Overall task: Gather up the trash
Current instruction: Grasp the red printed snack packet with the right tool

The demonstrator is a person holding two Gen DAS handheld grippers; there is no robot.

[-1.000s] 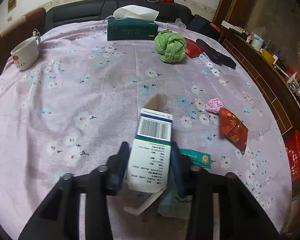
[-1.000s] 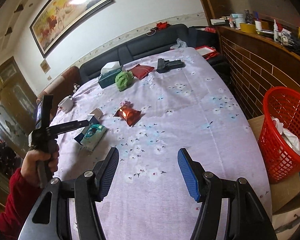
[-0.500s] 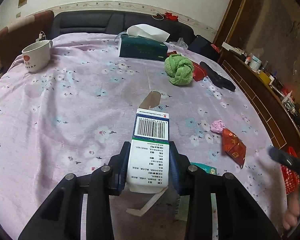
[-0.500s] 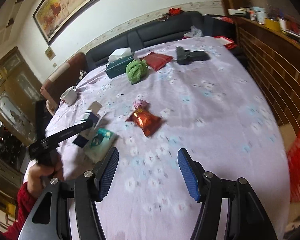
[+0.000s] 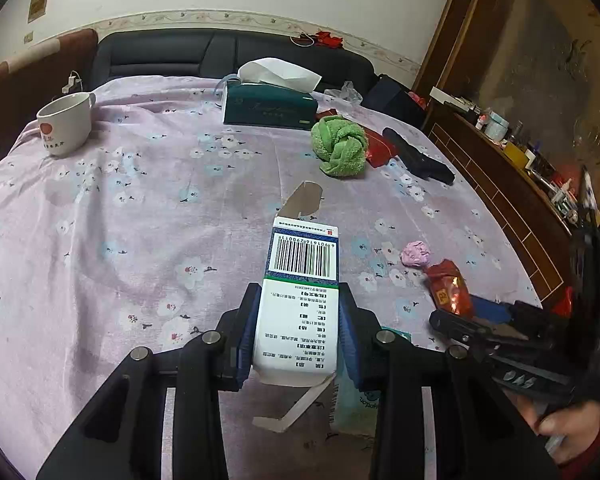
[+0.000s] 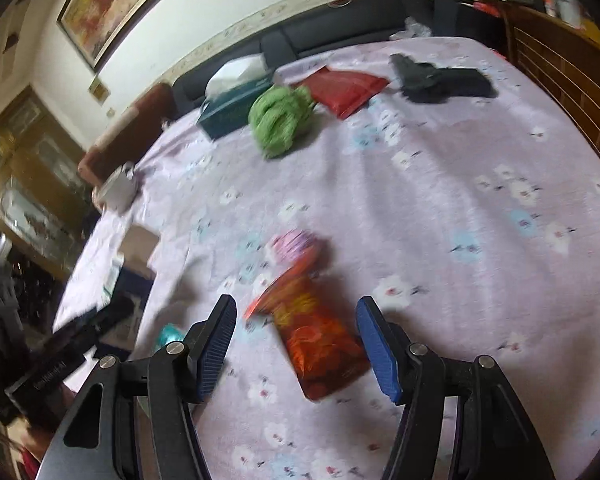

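Note:
My left gripper (image 5: 298, 332) is shut on a white and blue medicine box (image 5: 302, 280) with a barcode and an open flap, held above the table. My right gripper (image 6: 296, 340) is open, its blue pads either side of a red snack wrapper (image 6: 320, 340) lying on the floral cloth. A crumpled pink paper ball (image 6: 294, 244) lies just beyond the wrapper. In the left wrist view the right gripper (image 5: 480, 320) reaches the wrapper (image 5: 446, 286) beside the pink ball (image 5: 417, 254). A teal tissue pack (image 5: 360, 396) lies under the box.
On the table (image 5: 140, 220) stand a white mug (image 5: 66, 122), a green tissue box (image 5: 268, 104), a green towel (image 5: 340, 146), a red packet (image 6: 346, 88) and a black toy gun (image 6: 436, 76). A dark sofa lies behind, a wooden shelf to the right.
My right gripper has swung left and down from near the basket to straddle the red wrapper. My left gripper has lifted the box a little and stays shut on it.

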